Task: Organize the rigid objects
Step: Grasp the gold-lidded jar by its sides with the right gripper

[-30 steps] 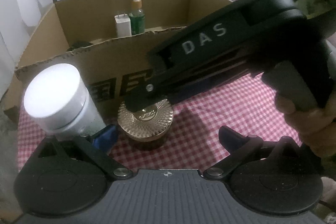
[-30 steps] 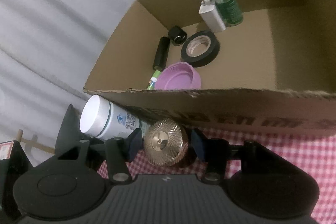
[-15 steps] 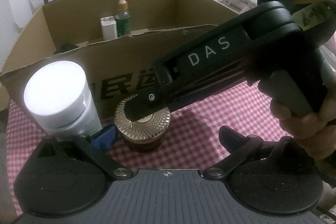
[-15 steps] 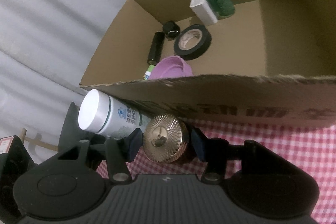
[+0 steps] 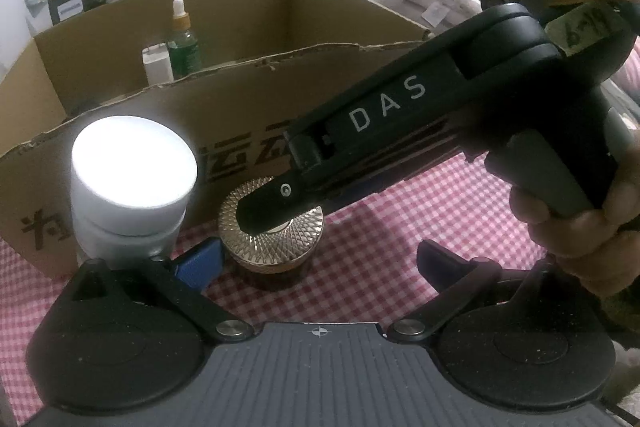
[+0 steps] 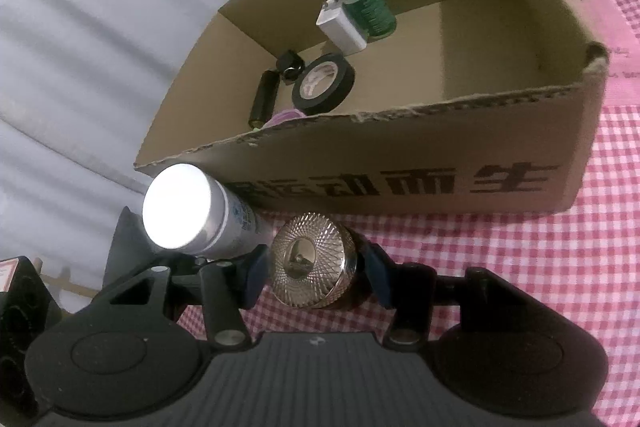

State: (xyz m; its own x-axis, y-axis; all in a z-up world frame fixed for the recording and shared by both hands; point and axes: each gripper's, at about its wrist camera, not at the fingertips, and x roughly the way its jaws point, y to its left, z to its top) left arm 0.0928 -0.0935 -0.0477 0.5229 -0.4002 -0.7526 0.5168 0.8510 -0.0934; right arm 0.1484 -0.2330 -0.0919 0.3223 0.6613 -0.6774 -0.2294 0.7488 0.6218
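A jar with a gold patterned lid [image 6: 312,259] stands on the pink checked cloth, close to the front wall of a cardboard box [image 6: 400,187]. My right gripper [image 6: 316,275] is shut on it, one blue pad against each side. In the left wrist view the right gripper [image 5: 272,219] reaches in from the right, and one finger covers part of the jar's lid [image 5: 280,247]. My left gripper [image 5: 316,259] is open wide around the same jar and does not touch it. A white-capped bottle [image 5: 132,163] stands just outside its left finger.
The box [image 5: 240,67] holds a green dropper bottle [image 6: 366,7], a white charger [image 6: 340,27], a black tape roll [image 6: 324,85], a black cylinder [image 6: 264,101] and a pink lid [image 6: 286,115]. A hand [image 5: 580,239] holds the right gripper. Checked cloth [image 6: 540,267] runs to the right.
Both grippers have moved sideways along the box's front wall, so its right corner now shows in the right wrist view. The jar and the white-capped bottle keep their places beside the grippers.
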